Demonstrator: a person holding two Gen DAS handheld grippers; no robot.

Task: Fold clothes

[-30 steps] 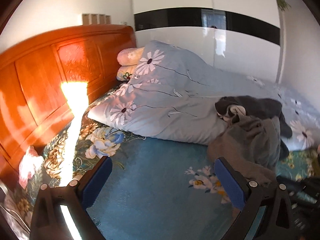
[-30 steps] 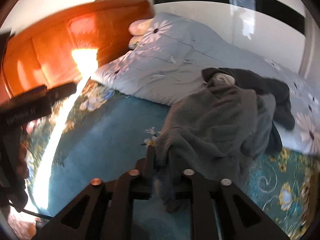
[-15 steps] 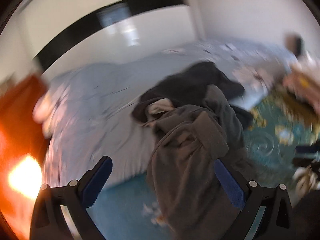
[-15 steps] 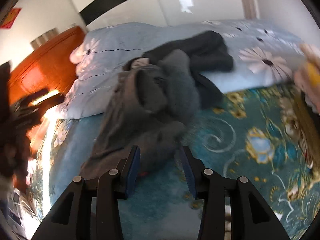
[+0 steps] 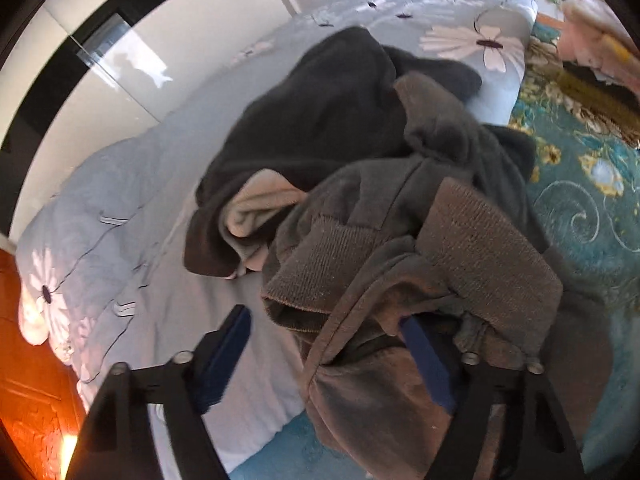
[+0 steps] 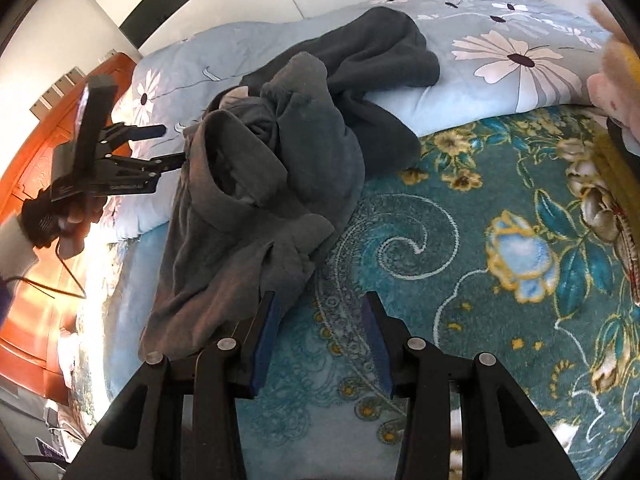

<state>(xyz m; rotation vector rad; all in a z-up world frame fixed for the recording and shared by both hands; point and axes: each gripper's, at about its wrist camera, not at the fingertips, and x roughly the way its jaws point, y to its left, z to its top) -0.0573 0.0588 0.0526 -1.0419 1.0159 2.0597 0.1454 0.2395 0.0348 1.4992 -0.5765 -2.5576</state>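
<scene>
While its jaws have just been narrowing around a ribbed hem, the left gripper (image 5: 324,344) straddles the grey garment (image 6: 248,200) heaped against the quilt's (image 6: 500,92) near edge; right gripper (image 6: 320,340) gapes half-open, empty.

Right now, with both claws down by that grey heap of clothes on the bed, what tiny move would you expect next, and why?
Probably the left gripper closes on the grey sweatshirt. Its jaws, which have just been narrowing, are open with the ribbed hem bunched between them. The right gripper hangs open over bare bedspread beside the garment, holding nothing, so it would likely grip an edge afterwards.
</scene>
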